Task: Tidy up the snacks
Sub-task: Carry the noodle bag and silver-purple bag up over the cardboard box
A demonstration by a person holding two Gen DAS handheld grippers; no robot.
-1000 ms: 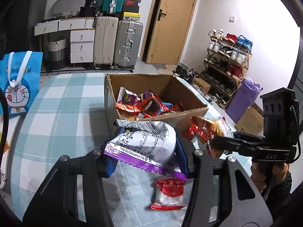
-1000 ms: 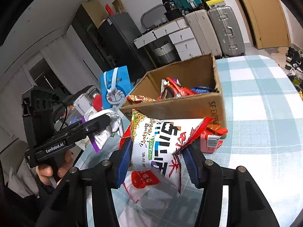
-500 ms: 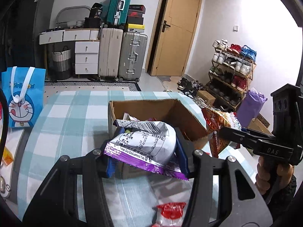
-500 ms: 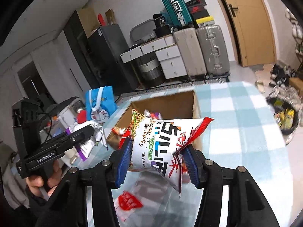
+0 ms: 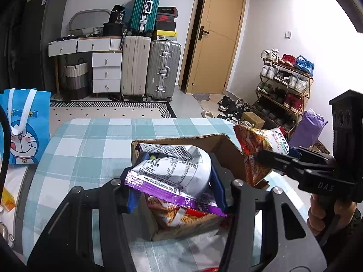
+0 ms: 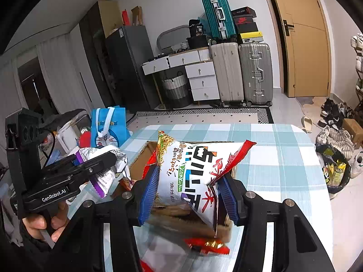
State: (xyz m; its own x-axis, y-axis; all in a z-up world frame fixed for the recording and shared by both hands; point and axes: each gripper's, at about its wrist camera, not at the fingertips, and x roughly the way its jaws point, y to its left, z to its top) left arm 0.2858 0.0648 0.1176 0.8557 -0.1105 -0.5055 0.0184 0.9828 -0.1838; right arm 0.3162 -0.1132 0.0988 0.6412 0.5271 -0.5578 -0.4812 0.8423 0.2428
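Now cardboard box [image 5: 229, 149] sits open on checked worktop [image 5: 90, 149], directly below and ahead of both grippers. Left gripper [image 5: 174, 181] clamps glossy purple-white snack bag [image 5: 177, 170], long axis crosswise, over box. Right gripper [image 6: 188, 195] clamps crinkly noodle packet [image 6: 195, 174], over box's right side. Left looks nearer centre.

The things were carried by a table [image 5: 90, 149] covered with a teal and white checked cloth. An open cardboard box [image 5: 229, 149], filled with snack packets, was set directly on it. A red packet [image 6: 206, 246] was seen lying on the cloth just beside the box's near wall. A blue cartoon bag [image 5: 25, 124] was stood at the table's left edge.
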